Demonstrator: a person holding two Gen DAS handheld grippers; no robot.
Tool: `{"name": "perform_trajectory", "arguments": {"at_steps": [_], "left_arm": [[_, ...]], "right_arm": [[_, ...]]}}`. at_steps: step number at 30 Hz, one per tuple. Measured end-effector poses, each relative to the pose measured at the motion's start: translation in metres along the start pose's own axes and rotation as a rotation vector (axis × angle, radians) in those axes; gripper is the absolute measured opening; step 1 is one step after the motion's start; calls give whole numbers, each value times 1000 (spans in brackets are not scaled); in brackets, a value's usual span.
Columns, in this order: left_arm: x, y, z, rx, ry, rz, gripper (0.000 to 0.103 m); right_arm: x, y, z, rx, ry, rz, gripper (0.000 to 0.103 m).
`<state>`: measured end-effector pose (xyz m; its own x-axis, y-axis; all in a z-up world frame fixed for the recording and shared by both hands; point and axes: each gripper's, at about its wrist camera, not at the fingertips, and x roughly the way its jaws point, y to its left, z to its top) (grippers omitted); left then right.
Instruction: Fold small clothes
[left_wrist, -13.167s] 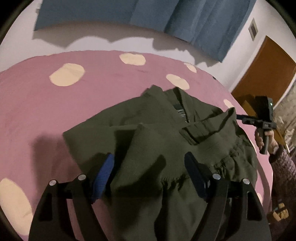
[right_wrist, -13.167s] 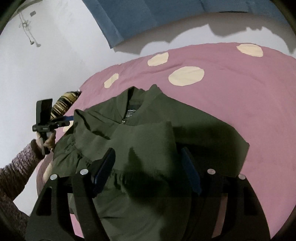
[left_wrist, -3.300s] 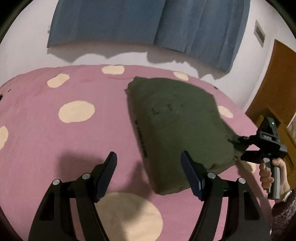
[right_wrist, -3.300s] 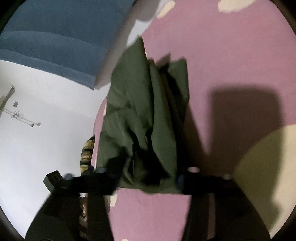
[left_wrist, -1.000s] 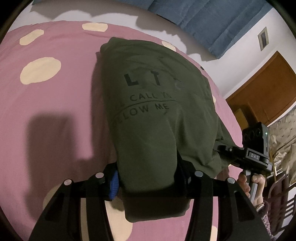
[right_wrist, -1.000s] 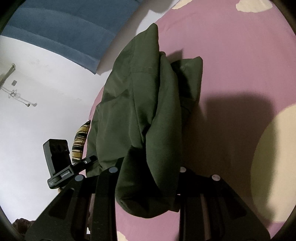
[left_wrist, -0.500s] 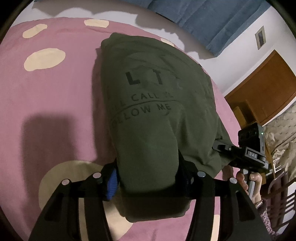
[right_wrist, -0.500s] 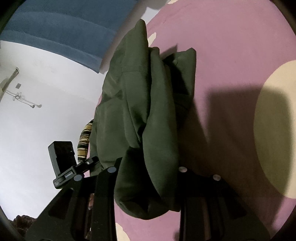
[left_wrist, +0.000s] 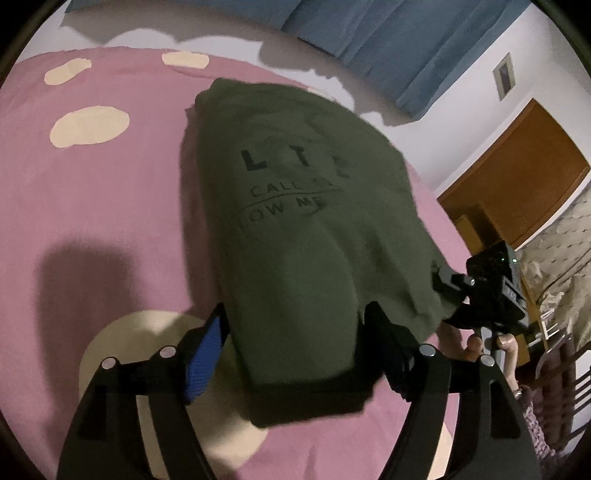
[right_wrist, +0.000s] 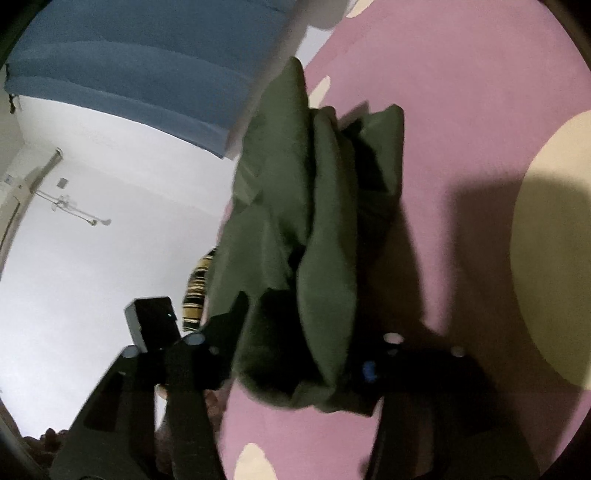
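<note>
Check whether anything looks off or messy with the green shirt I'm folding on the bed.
Slightly. The green shirt is gripped by the left gripper and right gripper, and in the right wrist view its side bunches into uneven loose layers rather than a flat stack. The pink bedspread looks fine.

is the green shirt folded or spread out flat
Folded: the green shirt is a compact stacked bundle, layers visible edge-on, gripped by left gripper and right gripper.

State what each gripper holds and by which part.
Both hold the folded green shirt: left gripper at its near edge, right gripper at its side edge.
</note>
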<state>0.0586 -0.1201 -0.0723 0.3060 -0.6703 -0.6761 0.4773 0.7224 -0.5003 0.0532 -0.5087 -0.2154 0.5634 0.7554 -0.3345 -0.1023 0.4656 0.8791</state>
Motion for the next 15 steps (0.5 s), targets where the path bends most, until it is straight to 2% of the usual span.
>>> {"name": "perform_trajectory", "arguments": {"at_steps": [2, 5, 9, 15], "left_arm": [[-13, -1, -4, 6, -27, -23, 78], [-31, -1, -9, -1, -60, -49, 80], [-46, 11, -11, -34, -70, -63, 82], [-43, 34, 0, -116, -43, -88, 82]], "right_arm": [[-5, 3, 1, 0, -8, 16, 72], [-16, 5, 1, -4, -28, 11, 82], [-34, 0, 3, 19, -73, -18, 85], [-45, -11, 8, 34, -99, -59, 87]]}}
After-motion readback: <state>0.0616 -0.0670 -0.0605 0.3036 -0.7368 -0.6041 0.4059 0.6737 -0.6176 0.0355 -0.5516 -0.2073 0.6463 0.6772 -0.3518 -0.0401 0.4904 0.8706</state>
